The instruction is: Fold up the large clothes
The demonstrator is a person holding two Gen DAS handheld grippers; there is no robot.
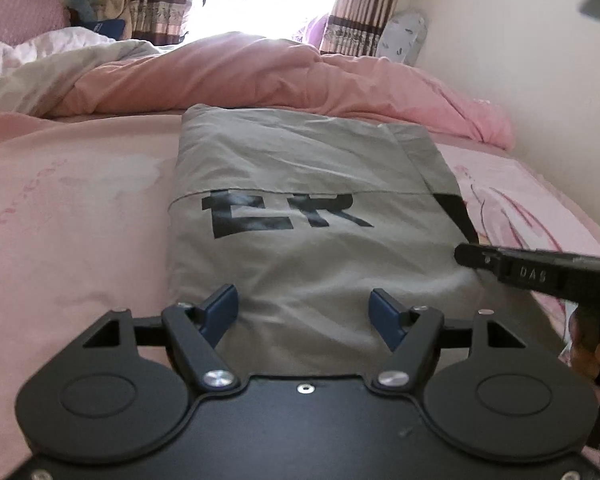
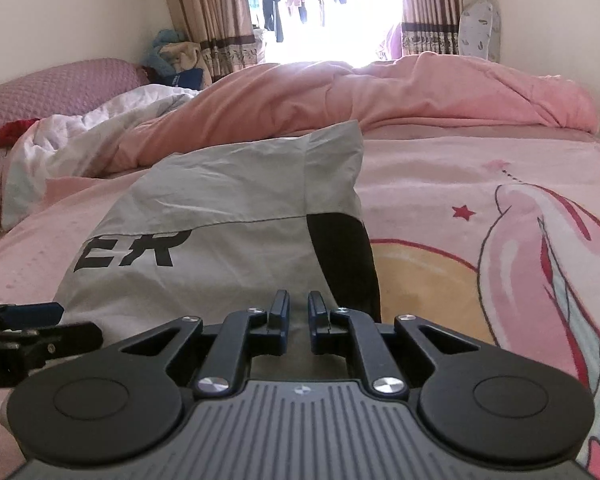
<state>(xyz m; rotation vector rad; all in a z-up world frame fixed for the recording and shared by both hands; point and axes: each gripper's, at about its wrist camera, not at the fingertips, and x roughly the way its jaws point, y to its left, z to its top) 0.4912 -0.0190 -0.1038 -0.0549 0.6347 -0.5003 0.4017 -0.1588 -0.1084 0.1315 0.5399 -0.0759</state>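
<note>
- The grey garment [image 1: 312, 208] is lying as a folded panel in the middle of the left wrist frame, on the pink bedsheet [image 1: 80, 220], its near edge running under my tools.
- My left gripper [image 1: 305, 312] is sitting at the bottom centre of that frame with its blue pads [image 1: 224, 306] spread apart; I am judging that no cloth is caught between them, only lying beneath.
- My right gripper [image 2: 298, 310] is showing at the bottom centre of the right wrist frame with its jaws nearly together; I cannot tell whether a thin layer of cloth is pinched there.
- If I am lifting with only that side gripped, the panel may be twisting and the fold at the black lettering [image 1: 284, 212] opening out.
- If the spread pads are closing too deep, they may be grabbing the bedsheet as well.
- The black patch [image 2: 340, 256] on the garment's right edge is marking a tucked layer that could be slipping loose.
- Farther up the frame, the rumpled pink duvet [image 1: 260, 76] is lying just beyond the garment's far edge; a fold carried that way could be landing on it unevenly.
</note>
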